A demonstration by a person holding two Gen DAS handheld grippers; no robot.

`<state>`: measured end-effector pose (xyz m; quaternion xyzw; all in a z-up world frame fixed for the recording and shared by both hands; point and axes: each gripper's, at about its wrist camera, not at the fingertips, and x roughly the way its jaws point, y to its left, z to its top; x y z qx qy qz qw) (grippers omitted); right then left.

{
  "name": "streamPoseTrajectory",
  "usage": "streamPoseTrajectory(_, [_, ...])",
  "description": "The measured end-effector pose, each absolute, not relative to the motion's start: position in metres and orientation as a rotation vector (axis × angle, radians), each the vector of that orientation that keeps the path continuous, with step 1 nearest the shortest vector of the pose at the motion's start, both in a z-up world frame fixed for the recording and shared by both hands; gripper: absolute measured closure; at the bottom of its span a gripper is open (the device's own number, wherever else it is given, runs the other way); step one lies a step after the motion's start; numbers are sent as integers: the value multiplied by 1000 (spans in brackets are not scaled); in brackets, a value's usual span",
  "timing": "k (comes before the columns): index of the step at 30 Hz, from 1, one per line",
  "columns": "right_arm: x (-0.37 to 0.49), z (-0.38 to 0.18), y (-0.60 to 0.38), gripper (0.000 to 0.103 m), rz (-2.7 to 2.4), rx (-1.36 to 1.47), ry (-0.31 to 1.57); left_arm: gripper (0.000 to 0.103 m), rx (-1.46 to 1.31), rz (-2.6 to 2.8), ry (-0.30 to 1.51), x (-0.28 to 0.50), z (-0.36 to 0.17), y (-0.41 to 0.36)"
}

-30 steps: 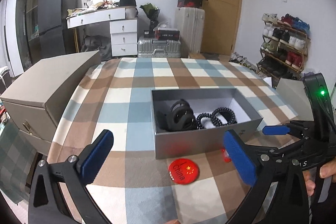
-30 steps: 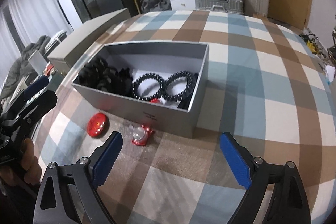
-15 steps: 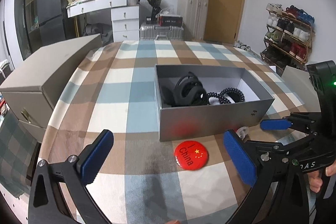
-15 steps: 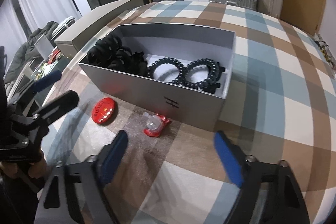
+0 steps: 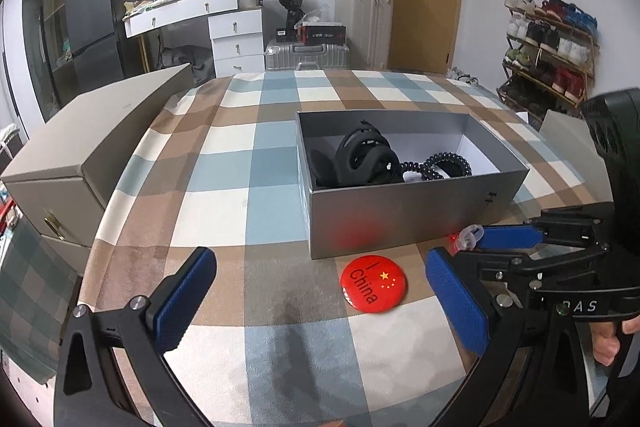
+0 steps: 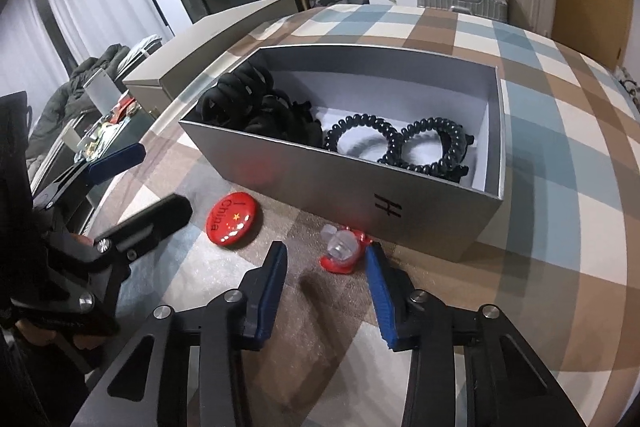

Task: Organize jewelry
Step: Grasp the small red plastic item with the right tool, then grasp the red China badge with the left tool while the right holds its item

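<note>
A grey open box (image 5: 400, 211) (image 6: 360, 179) on the checked tablecloth holds black hair claws (image 5: 360, 159) (image 6: 256, 103) and black spiral hair ties (image 6: 396, 143) (image 5: 448, 163). A round red "I China" badge (image 5: 374, 283) (image 6: 234, 225) lies in front of it. A small red and clear trinket (image 6: 342, 249) (image 5: 466, 237) lies beside the badge. My right gripper (image 6: 326, 267) is open, its fingers on either side of the trinket and close to it. My left gripper (image 5: 320, 283) is open wide and empty, just short of the badge.
A beige box lid (image 5: 100, 139) (image 6: 224, 31) lies at the table's left edge. The right gripper body (image 5: 560, 267) reaches in at the right of the left wrist view. Beyond the table stand suitcases (image 5: 308, 55), a white desk and a shoe rack (image 5: 548, 43).
My right gripper has moved forward and down to the trinket and its jaws have narrowed around it. My left gripper has drawn back a little and stays wide open.
</note>
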<state>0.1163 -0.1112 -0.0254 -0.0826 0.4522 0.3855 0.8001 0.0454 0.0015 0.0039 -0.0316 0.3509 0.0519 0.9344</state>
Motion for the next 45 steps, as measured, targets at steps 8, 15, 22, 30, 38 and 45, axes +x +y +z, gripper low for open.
streamPoseTrajectory(8, [113,-28,-102,77,771,-238,935,1,-69,106,729,46,2,6])
streamPoseTrajectory(15, [113,-29,-101,86,745,-269,923,1,-63,105,744,48,0,6])
streamPoseTrajectory(22, [105,-8,-109,86,793,-241,871,1,-47,88,780,51,-2,1])
streamPoseTrajectory(30, [107,21,-132,86,819,-155,807,13,-15,44,915,65,-18,-10])
streamPoseTrajectory(38, [109,24,-140,86,815,-132,800,51,-12,4,947,69,-20,-17])
streamPoseTrajectory(45, [110,27,-144,86,815,-114,790,66,-3,-20,924,67,-18,-22])
